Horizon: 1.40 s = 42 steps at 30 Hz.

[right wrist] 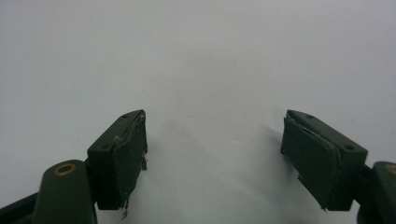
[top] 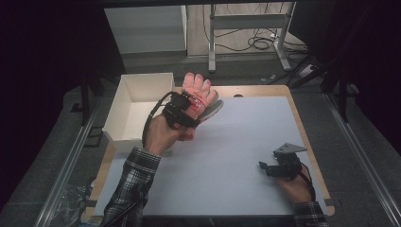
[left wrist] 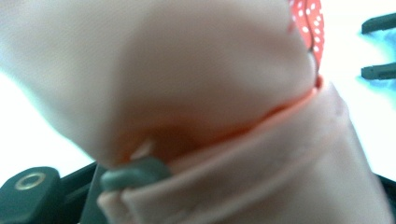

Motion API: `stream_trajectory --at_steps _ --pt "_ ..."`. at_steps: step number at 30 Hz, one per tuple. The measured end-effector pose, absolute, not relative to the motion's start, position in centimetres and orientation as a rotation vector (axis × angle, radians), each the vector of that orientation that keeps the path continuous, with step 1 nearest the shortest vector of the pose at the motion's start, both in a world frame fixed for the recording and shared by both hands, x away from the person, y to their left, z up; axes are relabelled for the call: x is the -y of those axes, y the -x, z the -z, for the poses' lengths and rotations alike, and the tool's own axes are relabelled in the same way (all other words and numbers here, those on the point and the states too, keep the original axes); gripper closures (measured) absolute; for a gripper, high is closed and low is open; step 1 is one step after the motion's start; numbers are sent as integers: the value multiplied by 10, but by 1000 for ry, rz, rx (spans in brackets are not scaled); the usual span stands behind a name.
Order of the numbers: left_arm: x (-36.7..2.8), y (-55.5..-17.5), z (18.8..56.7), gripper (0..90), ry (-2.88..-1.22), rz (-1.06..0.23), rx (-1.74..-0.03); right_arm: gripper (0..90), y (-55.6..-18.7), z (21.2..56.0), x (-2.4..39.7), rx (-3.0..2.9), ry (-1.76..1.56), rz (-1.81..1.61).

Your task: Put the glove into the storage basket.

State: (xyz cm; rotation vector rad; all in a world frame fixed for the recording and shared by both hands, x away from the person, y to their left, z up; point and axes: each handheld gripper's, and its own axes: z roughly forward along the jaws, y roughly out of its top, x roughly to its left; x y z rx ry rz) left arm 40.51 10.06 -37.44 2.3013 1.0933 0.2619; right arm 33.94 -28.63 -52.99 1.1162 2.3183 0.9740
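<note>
While the left gripper (top: 189, 109) clamps a soft pink glove (top: 198, 90) — matte, puffy-fingered — right gripper (right wrist: 215, 158) gapes.

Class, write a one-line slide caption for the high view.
Left gripper lifts a pink fabric glove beside a white open box; right gripper rests open.

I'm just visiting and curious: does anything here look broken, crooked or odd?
Mostly tidy. The pads on the right gripper look worn, with frayed, peeling edges. The pink glove is held up in the left gripper beside the white box, not dropped.
</note>
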Motion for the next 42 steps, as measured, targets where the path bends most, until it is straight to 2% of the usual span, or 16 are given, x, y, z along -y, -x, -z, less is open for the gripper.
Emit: stream_trajectory --at_steps 23,34,42 --pt "-187 -422 342 518 -2153 -434 -1354 228 -339 530 286 -2317 -1117 -974" --pt "-219 -431 370 511 -2071 -461 -1497 228 -339 530 286 -2317 -1116 -973" --pt "-228 -439 396 508 -2043 -464 -1558 228 -339 530 286 -2317 -1116 -973"
